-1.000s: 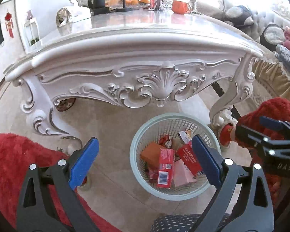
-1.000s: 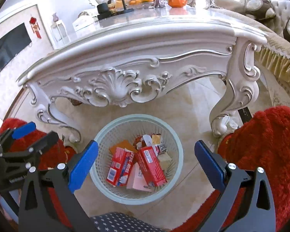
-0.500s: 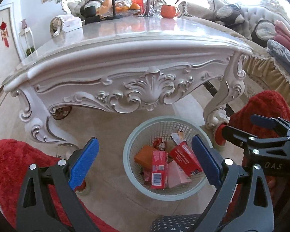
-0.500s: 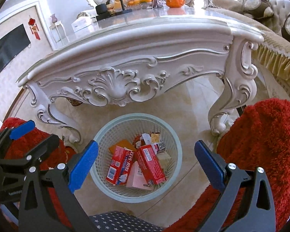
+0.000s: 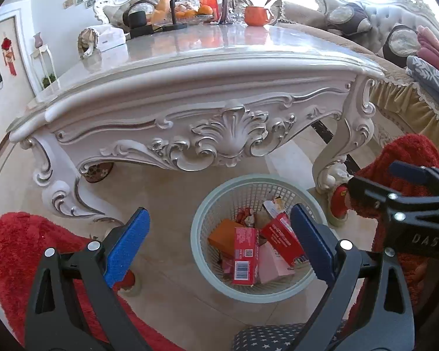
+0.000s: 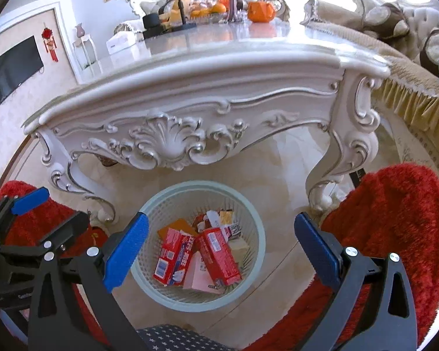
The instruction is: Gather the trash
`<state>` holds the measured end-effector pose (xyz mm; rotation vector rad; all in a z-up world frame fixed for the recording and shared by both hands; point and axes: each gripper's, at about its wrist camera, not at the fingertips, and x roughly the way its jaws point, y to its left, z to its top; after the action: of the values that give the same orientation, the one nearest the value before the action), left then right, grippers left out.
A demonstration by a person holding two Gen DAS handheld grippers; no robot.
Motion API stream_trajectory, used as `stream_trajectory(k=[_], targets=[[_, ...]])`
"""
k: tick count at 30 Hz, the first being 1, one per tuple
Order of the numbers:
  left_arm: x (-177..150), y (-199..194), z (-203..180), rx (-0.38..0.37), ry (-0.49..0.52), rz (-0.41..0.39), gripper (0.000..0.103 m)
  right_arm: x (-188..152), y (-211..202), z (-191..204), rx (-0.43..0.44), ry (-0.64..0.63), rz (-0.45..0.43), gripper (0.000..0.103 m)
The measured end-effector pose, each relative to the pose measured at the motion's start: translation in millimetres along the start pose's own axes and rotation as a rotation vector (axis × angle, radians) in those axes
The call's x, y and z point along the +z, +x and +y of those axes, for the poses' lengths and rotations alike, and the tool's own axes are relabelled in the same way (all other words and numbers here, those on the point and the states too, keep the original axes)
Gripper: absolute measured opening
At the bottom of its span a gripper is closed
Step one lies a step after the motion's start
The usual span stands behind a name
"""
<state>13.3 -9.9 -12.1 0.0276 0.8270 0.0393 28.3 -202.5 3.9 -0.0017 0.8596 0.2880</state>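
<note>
A pale green mesh basket (image 5: 207, 213) stands on the tiled floor in front of the ornate white table (image 5: 207, 93). It holds several pieces of trash, among them red boxes (image 5: 244, 260), an orange box (image 5: 224, 235) and a pink box (image 5: 270, 263). My left gripper (image 5: 219, 242) is open and empty above the basket. My right gripper (image 6: 219, 248) is open and empty above the same basket (image 6: 158, 207), where the red boxes (image 6: 219, 254) also show. Each gripper appears at the edge of the other's view.
Red fluffy stools (image 6: 395, 222) stand left and right of the basket. A dark star-patterned cushion (image 6: 172, 339) lies at the near edge. The tabletop carries an orange cup (image 5: 256, 16), a fruit bowl, a vase and a white box. A sofa (image 5: 395, 29) is at the right.
Both grippers have risen and tilted up a little, so the basket sits lower and the tabletop shows more. Both stay open and empty. The trash in the basket has not moved.
</note>
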Motion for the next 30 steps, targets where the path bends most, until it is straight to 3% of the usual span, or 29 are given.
stream_trajectory(k=[30], targets=[[-0.7,-4.5,-5.4,-0.002,0.021,-0.015,0.094,1.5,-3.6,-0.5,-0.013,-0.007,-0.012,0.096]])
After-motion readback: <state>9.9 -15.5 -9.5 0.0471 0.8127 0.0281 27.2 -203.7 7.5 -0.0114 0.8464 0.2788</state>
